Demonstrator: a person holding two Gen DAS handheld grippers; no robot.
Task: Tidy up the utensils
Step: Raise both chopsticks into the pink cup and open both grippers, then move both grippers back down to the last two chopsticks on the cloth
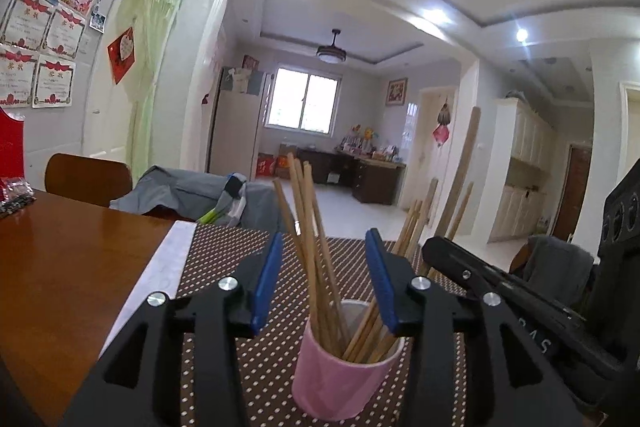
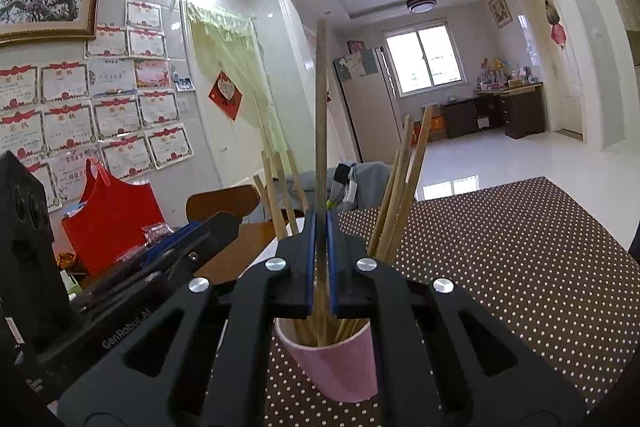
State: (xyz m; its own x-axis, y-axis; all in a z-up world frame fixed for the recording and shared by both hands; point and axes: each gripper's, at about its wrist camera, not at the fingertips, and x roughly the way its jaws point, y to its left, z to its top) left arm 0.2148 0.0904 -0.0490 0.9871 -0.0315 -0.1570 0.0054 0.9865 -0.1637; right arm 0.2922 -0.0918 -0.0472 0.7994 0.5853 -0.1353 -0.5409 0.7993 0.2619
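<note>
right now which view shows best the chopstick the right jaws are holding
The right wrist view: the chopstick stands upright, clamped between the shut right gripper, its foot in the pink cup. The left wrist view shows only its upper length beyond the open left gripper.

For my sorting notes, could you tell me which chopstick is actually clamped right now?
The tall upright chopstick, pinched by the shut right tool above the pink cup; the others lean loose.

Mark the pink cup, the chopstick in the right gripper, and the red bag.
pink cup (image 1: 336, 383), left wrist view, front wall of the cup
chopstick (image 2: 321, 131), right wrist view, shaft above the pads
red bag (image 2: 112, 223), right wrist view, front face
</note>
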